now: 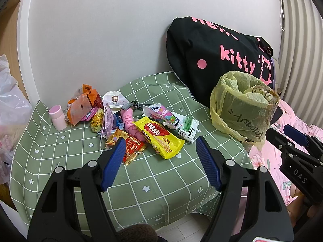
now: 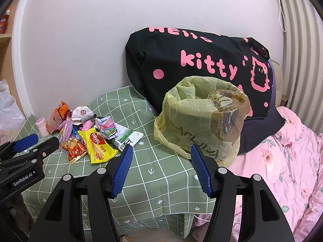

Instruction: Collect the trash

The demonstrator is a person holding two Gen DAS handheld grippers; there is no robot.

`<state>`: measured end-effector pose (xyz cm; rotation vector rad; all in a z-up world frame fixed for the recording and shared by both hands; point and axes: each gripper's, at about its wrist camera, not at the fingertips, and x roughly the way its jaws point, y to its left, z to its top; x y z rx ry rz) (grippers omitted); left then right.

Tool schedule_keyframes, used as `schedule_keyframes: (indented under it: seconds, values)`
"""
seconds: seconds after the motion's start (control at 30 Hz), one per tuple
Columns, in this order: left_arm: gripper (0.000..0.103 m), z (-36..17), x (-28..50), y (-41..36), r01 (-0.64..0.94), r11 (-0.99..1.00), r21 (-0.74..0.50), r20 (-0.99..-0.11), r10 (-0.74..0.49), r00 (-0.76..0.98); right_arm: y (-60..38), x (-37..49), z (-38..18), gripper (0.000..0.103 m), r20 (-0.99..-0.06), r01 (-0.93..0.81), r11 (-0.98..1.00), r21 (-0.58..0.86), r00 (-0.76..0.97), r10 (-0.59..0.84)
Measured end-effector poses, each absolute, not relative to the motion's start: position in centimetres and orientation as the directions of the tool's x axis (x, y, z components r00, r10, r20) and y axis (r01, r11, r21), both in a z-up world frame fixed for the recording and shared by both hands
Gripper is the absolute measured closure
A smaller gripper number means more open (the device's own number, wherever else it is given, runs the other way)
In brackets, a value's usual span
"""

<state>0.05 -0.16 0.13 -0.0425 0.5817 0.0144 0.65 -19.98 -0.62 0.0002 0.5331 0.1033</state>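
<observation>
A heap of snack wrappers lies on a green checked tablecloth point(image 1: 153, 177): a yellow nabati packet point(image 1: 161, 139), a red-gold wrapper point(image 1: 131, 147), an orange bag point(image 1: 80, 104), a white-green pack point(image 1: 185, 127). A bin lined with a yellow bag point(image 1: 242, 109) stands at the table's right end. My left gripper point(image 1: 159, 143) hovers open just in front of the nabati packet, nothing held. My right gripper point(image 2: 161, 151) is open before the bin point(image 2: 201, 117), empty; the heap, with the nabati packet point(image 2: 97, 143), lies to its left.
A pink cup point(image 1: 57, 117) stands left of the heap. A black Hello Kitty bag point(image 1: 218, 56) leans on the wall behind the bin. Pink floral bedding point(image 2: 282, 161) lies right of the table. A white plastic bag point(image 1: 10, 104) hangs at the left.
</observation>
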Motion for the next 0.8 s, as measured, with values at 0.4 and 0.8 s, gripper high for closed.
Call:
schedule_keyframes:
  seconds: [0.4,0.8]
  values:
    - [0.035,-0.17,0.08,-0.05,-0.028,0.999,-0.04,-0.551,0.001,0.835,-19.94,0.74,-0.56,0.047,-0.508,-0.1,0.995,0.025,0.856,0.099]
    - [0.035,-0.27,0.14,0.09,-0.031,0.999,-0.045,-0.552,0.001,0.834,-19.93,0.75,-0.59,0.047,-0.507,-0.1,0.995,0.024,0.856,0.098]
